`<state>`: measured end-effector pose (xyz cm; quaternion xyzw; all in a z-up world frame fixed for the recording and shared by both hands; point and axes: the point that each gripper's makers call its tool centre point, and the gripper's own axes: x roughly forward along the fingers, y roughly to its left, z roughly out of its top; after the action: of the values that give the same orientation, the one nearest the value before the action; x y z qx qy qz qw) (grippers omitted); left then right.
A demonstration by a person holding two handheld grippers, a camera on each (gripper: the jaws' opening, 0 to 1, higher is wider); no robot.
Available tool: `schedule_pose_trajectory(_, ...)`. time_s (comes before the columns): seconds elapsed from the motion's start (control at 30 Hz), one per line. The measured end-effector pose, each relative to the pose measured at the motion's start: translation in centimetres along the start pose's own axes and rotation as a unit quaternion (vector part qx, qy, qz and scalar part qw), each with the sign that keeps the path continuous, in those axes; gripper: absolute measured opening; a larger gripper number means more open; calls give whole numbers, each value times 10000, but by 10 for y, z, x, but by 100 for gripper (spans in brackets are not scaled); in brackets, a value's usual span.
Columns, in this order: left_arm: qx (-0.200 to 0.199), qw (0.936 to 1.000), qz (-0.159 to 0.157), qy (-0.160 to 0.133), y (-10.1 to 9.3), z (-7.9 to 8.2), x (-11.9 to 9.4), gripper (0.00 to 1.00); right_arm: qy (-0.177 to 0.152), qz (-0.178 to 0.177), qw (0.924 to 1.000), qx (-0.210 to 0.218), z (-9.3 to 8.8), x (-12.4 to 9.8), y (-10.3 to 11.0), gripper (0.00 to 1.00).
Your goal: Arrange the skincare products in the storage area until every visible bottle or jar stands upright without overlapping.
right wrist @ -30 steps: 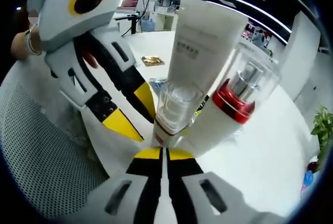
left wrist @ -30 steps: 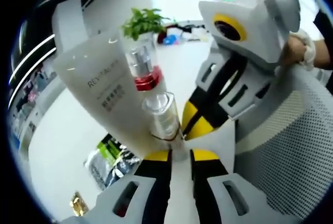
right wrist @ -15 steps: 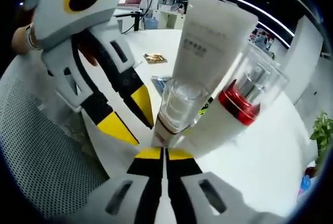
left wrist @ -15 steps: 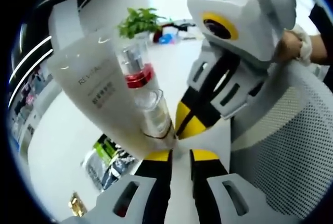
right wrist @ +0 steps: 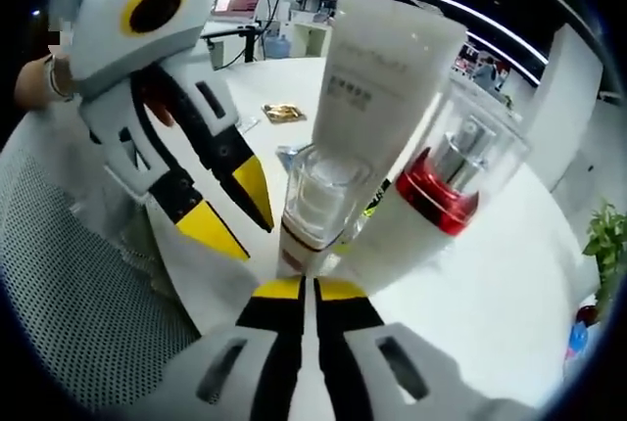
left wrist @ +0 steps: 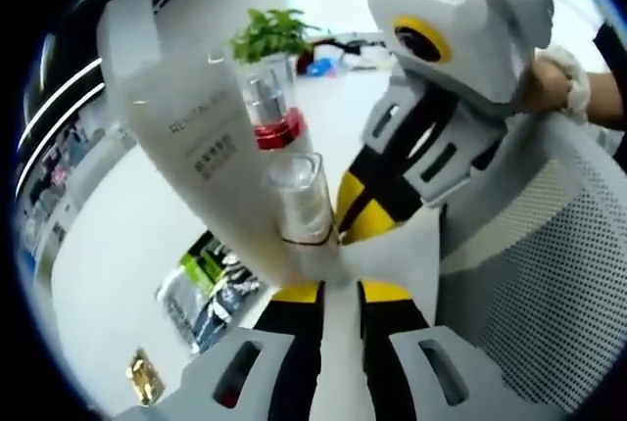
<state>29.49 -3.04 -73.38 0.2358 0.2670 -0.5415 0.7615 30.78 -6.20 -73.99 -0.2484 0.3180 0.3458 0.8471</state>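
Straight ahead of the left gripper (left wrist: 339, 289), almost touching its nearly closed tips, stand a white tube (left wrist: 206, 152), a small clear-capped bottle (left wrist: 299, 201) and a red-collared pump bottle (left wrist: 272, 113); I cannot tell whether the tips pinch anything. The right gripper (right wrist: 313, 289), jaws together, sits just as close to the small bottle's base from the opposite side, while the left gripper's yellow tips look parted there. The products' long axes run away from both grippers, roughly in line with the jaws.
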Motion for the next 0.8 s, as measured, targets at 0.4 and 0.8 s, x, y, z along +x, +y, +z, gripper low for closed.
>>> schedule_pose_trajectory(0.4,196,9995,219,111,17,-1,-22,16,-109,96,9999,44,4,-8,2,14)
schedule_pose_trajectory(0.8,-541,9923,1113,-76,43,-10,-95,34,-160,52,9991,391,7,-40,10,31)
